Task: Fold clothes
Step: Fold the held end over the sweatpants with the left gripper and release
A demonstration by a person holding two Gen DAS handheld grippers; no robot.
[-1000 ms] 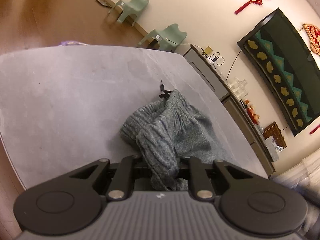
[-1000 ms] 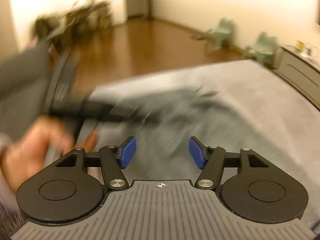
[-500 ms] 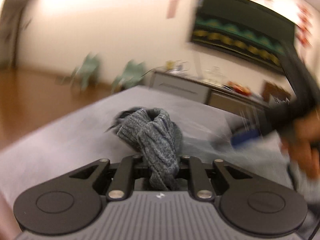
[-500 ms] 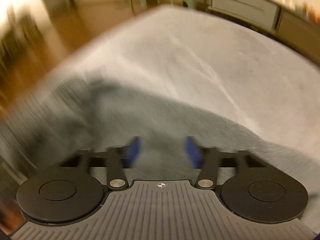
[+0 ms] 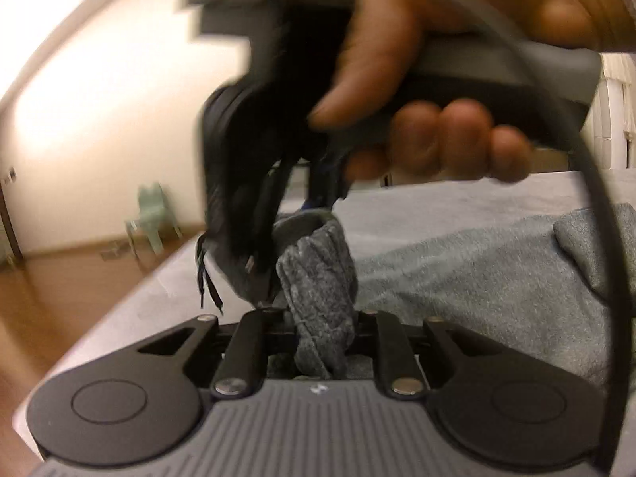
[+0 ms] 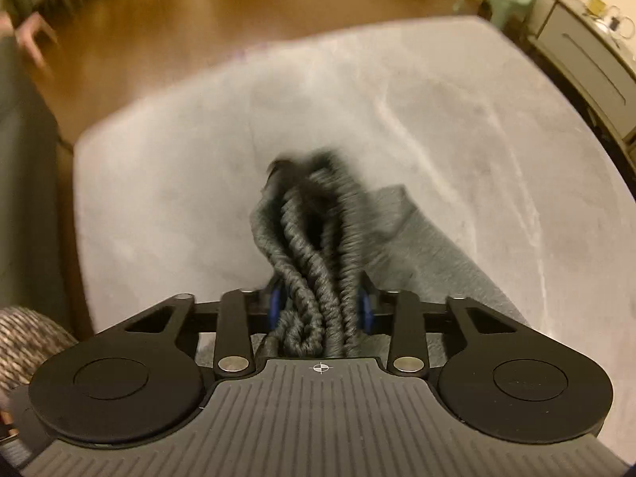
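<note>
Right wrist: gripper (image 6: 320, 310) angled down (closing), gripping sweater (image 6: 318, 246)

The left gripper (image 5: 320, 330) is clamped on a bunch of grey knit (image 5: 318, 290), pointing roughly level. The right gripper (image 6: 318, 306), angled steeply downward, is closing its blue pads (image 6: 275, 305) around ribbed folds of the same knit. The right hand (image 5: 437, 91) wraps its handle, fingers curled underneath.

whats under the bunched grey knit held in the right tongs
Under the ribbed grey knit, flatter grey fabric of the same garment lies spread on the grey table. The right tongs are closing on the bunch. What lies beneath that fabric is covered.
</note>
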